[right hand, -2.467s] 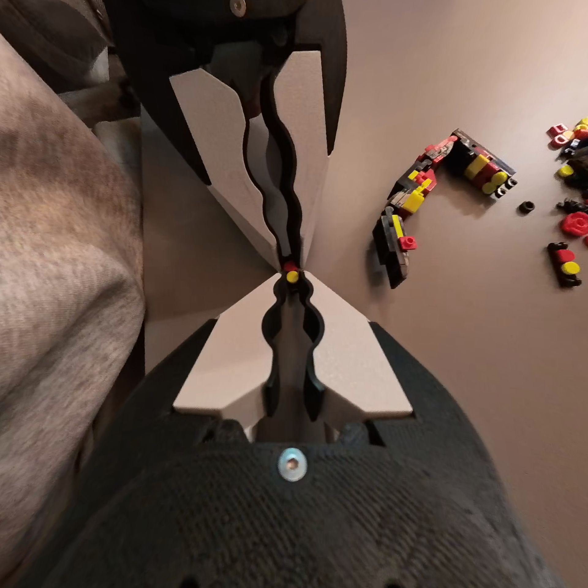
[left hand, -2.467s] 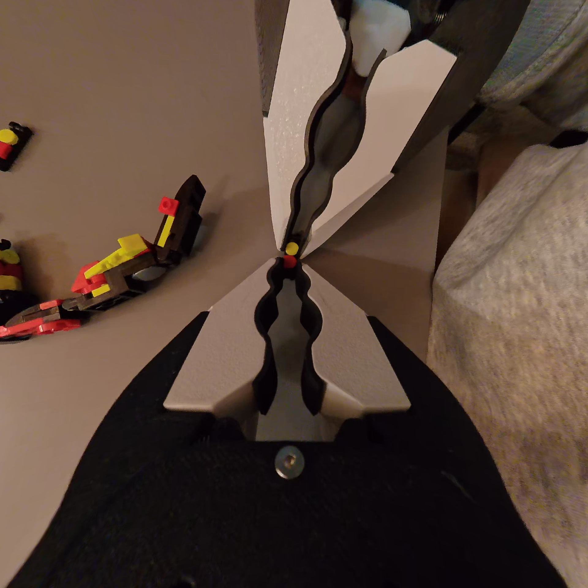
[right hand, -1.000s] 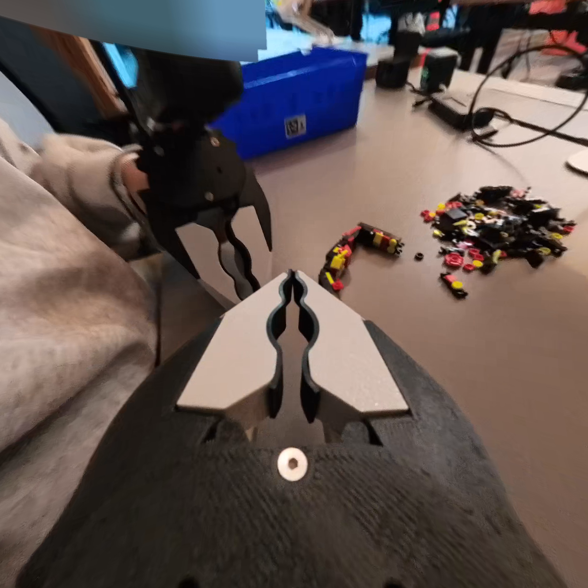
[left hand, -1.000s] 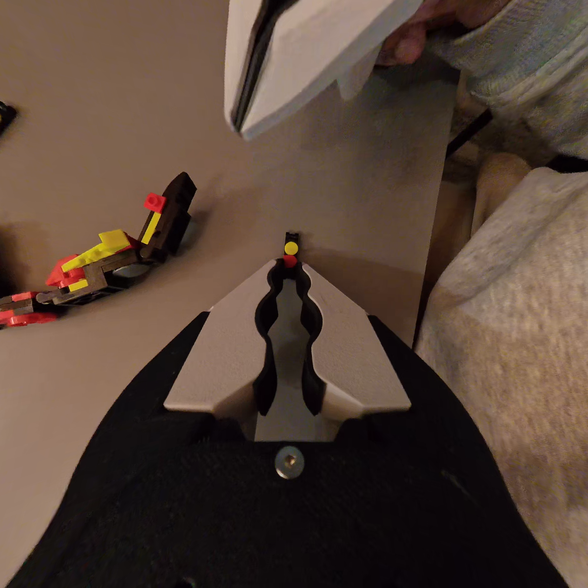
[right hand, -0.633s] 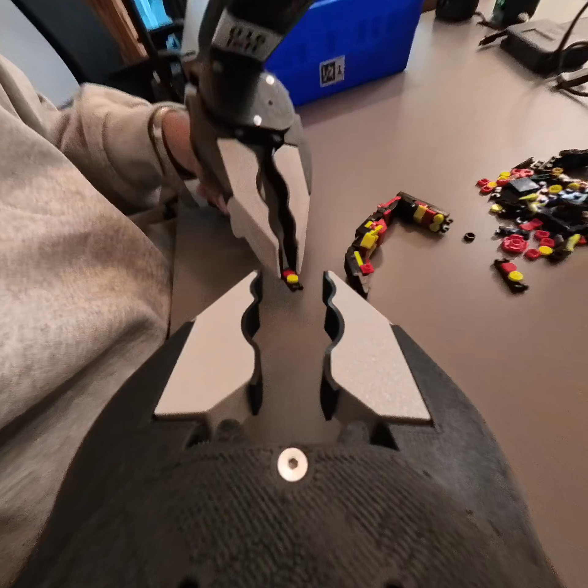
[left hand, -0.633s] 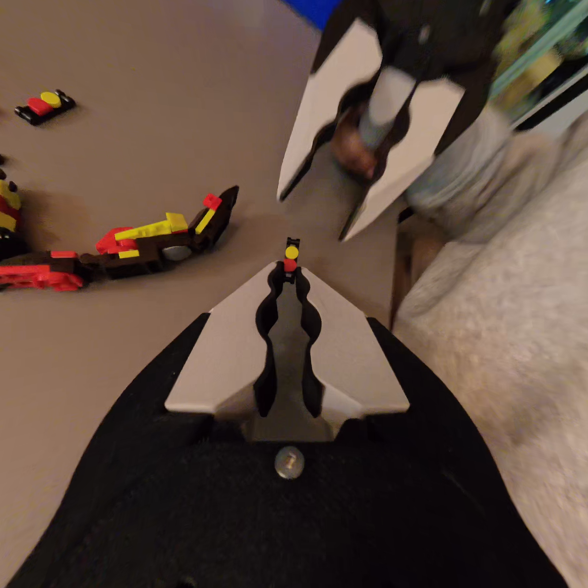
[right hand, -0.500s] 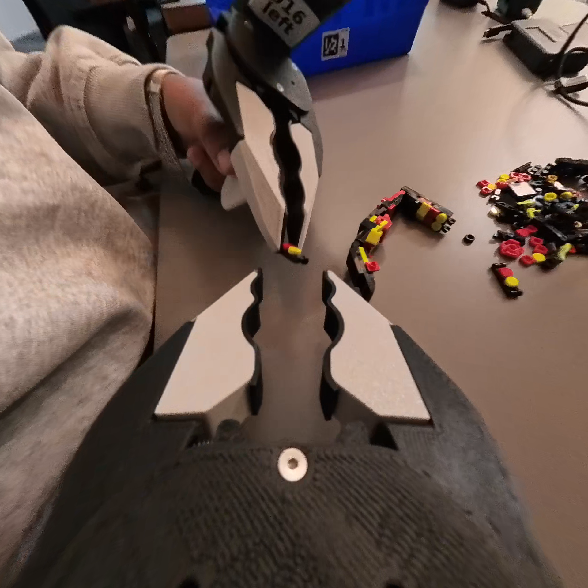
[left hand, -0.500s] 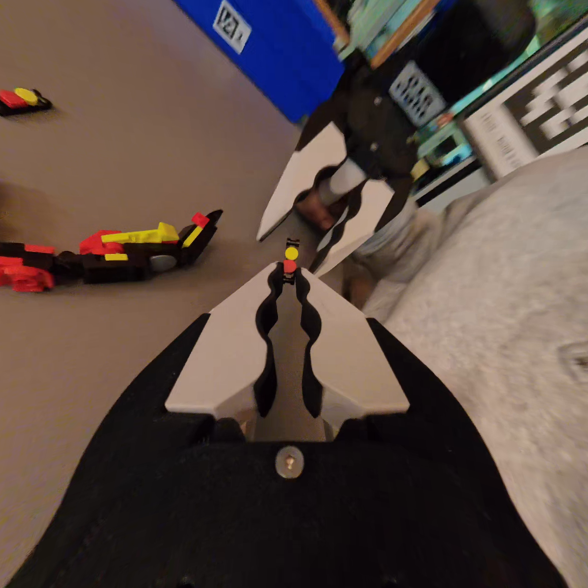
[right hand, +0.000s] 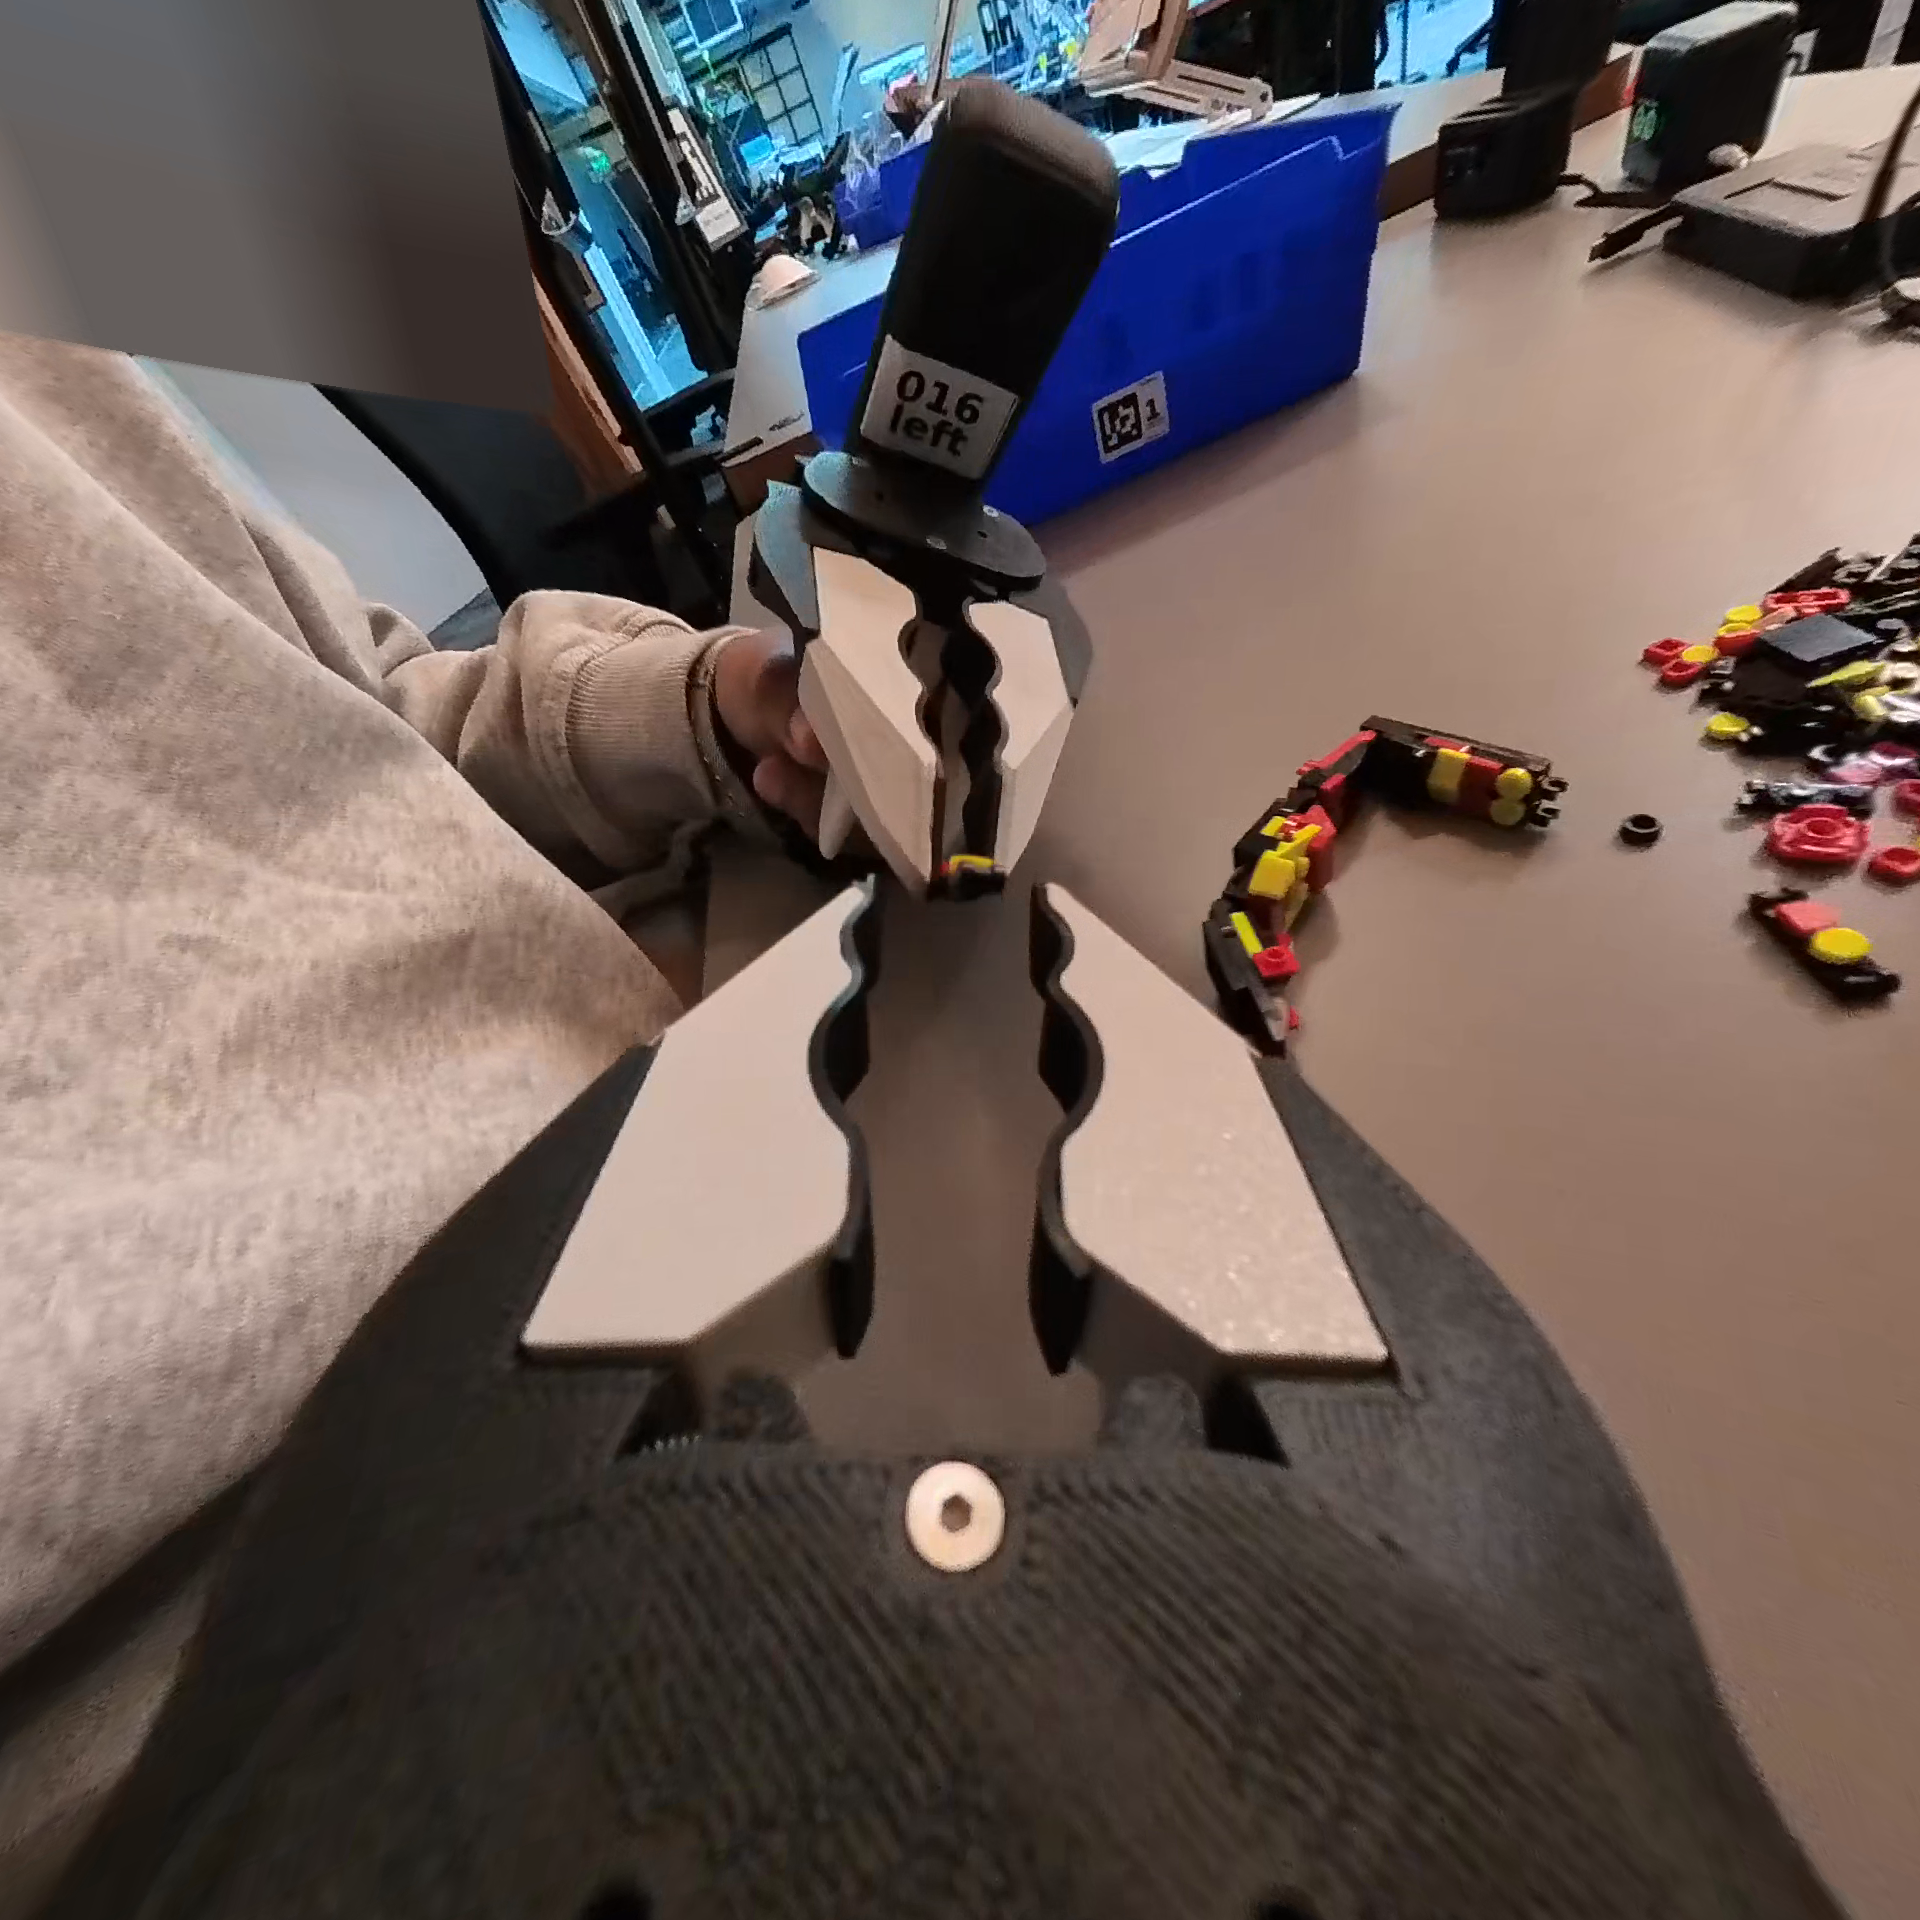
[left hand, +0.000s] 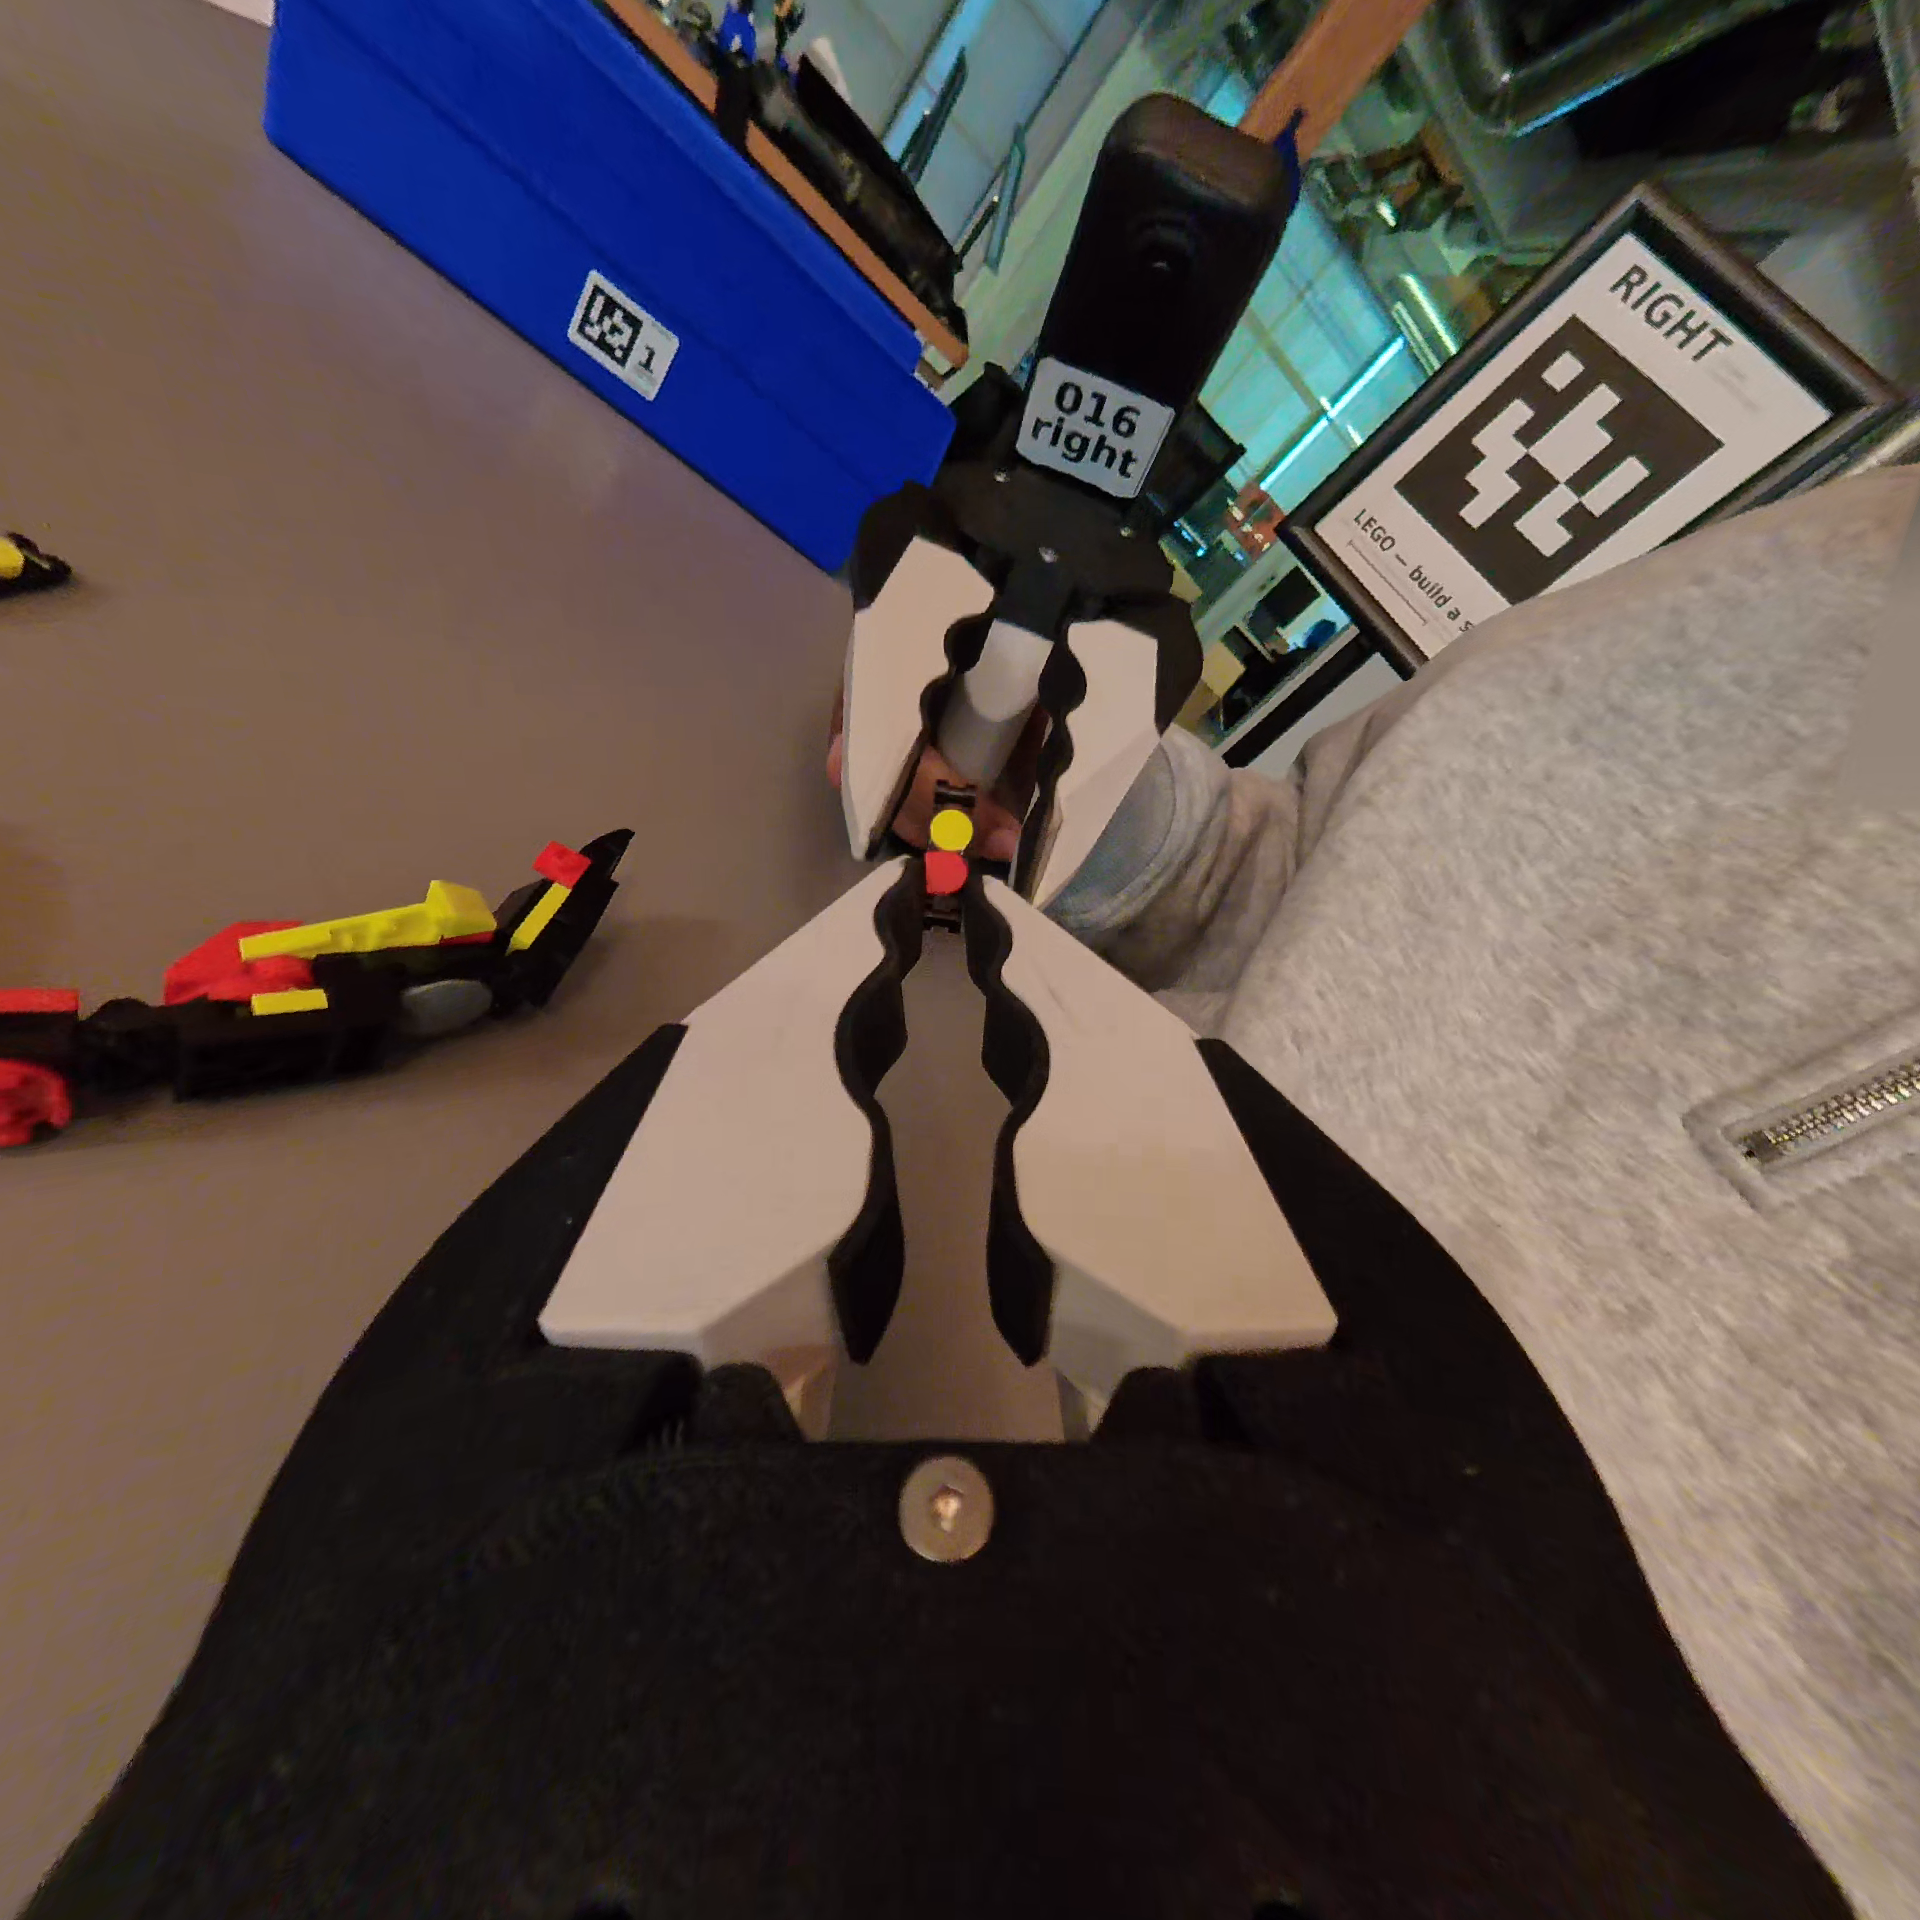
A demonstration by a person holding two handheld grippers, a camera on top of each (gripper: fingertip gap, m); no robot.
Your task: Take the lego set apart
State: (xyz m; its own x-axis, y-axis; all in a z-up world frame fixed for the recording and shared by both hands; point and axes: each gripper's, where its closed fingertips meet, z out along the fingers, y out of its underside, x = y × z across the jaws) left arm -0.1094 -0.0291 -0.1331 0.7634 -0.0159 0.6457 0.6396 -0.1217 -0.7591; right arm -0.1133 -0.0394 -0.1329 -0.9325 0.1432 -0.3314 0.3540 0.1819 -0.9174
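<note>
My left gripper is shut on a small black lego piece that carries a red and a yellow round stud. It holds the piece above the table near the person's body. My right gripper is open and empty and faces the left gripper tip to tip. The small piece sits at the mouth of the right gripper's spread fingers. The curved black, red and yellow lego assembly lies on the brown table; it also shows in the right wrist view.
A pile of loose lego pieces lies at the right, with a small black bar and a black ring nearby. A blue bin stands at the back. The person's grey sweatshirt is close beside both grippers. Only a small space, under 4 cm, lies between the two pairs of fingers. From either gripper's tips it is about 15 centimeters to the small black bar.
The right gripper let go of the small piece, pulled away, opened and came back in front of it. The left gripper kept hold of the piece and tilted up from the table.
</note>
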